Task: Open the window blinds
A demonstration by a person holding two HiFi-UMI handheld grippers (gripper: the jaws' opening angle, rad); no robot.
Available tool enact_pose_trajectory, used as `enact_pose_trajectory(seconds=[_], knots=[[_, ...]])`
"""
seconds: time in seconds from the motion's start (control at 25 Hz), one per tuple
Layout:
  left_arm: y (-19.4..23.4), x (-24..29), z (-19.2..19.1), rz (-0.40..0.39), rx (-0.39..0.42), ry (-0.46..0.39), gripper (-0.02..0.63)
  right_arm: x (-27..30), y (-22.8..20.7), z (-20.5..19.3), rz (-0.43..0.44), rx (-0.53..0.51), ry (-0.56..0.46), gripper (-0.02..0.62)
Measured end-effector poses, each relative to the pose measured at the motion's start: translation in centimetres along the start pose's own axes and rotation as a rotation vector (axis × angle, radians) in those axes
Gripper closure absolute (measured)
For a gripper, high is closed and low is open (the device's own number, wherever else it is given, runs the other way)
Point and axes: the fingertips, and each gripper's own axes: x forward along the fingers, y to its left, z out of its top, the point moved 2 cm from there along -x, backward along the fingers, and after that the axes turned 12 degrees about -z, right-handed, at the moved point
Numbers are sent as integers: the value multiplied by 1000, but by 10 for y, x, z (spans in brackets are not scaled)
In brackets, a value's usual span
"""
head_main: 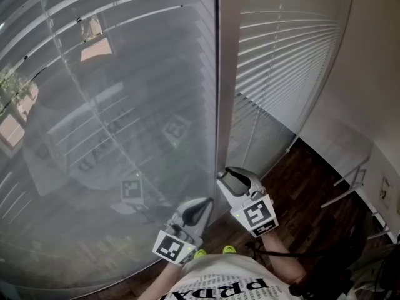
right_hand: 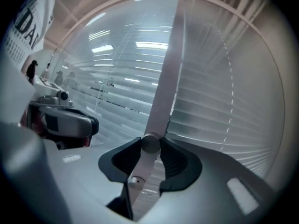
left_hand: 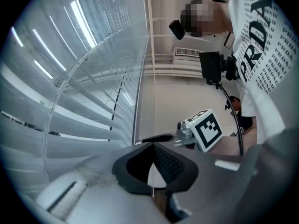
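Right tool (right_hand: 150, 142) is clamping the wand (right_hand: 137, 172) by the frame (head_main: 224, 74); left tool (left_hand: 152, 145) is sitting with tips meeting, nothing plainly between them. Blinds (head_main: 287, 55) are hanging with slats lying flat over the right pane, so opening is seemingly only beginning, the turning remaining

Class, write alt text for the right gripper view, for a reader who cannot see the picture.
The right hand-held gripper is clamped on the rounded end of a white tilt wand. Behind it, white slatted window blinds fill the view on both sides of a pale window frame post.
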Motion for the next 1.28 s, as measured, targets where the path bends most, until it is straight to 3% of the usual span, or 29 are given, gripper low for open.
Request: enact_pose_trajectory(seconds=[0.12, 0.36, 0.44, 0.8, 1.28], knots=[[0, 0, 0, -1, 3, 2, 614, -1, 3, 3, -2, -148, -17, 465], [1, 1, 0, 7, -5, -1, 614, 0, 9, 0, -55, -586, -20, 462], [1, 1, 0, 7, -2, 0, 614, 1, 11, 0, -69, -656, -29, 463], [2, 1, -2, 13, -8, 2, 614, 0, 12, 0, -83, -716, -59, 468], [0, 3, -3, 13, -16, 7, 614, -1, 11, 1, -90, -622, -58, 465]])
